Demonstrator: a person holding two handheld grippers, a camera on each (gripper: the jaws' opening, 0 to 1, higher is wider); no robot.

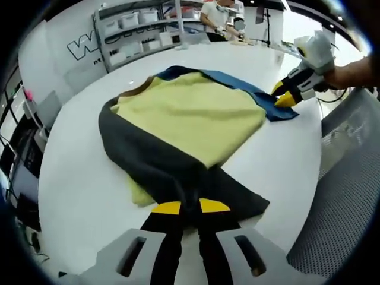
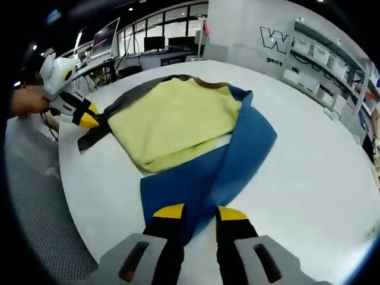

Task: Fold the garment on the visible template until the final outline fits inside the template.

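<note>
Garment [image 1: 190,119] flat on white bench [image 1: 77,196]: yellow middle, dark sleeve one side, blue sleeve other. Left gripper [image 1: 190,209] jaws pinching dark sleeve end at garment's near edge. Right gripper [image 2: 194,215] jaws pinching blue sleeve end. Risk: uneven lift dragging yellow middle askew; thin pinch slipping mid-fold.

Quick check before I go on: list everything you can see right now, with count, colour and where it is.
garment: one, yellow body with a dark grey part and a blue part, spread on the table
table: one, white, under the garment
shelving with bins: one unit, pale, behind the table
person: one, white top, standing beyond the table
monitors: several, dark, on desks at the back
left gripper: yellow-tipped, shut on the grey part
right gripper: yellow-tipped, shut on the blue part
</note>
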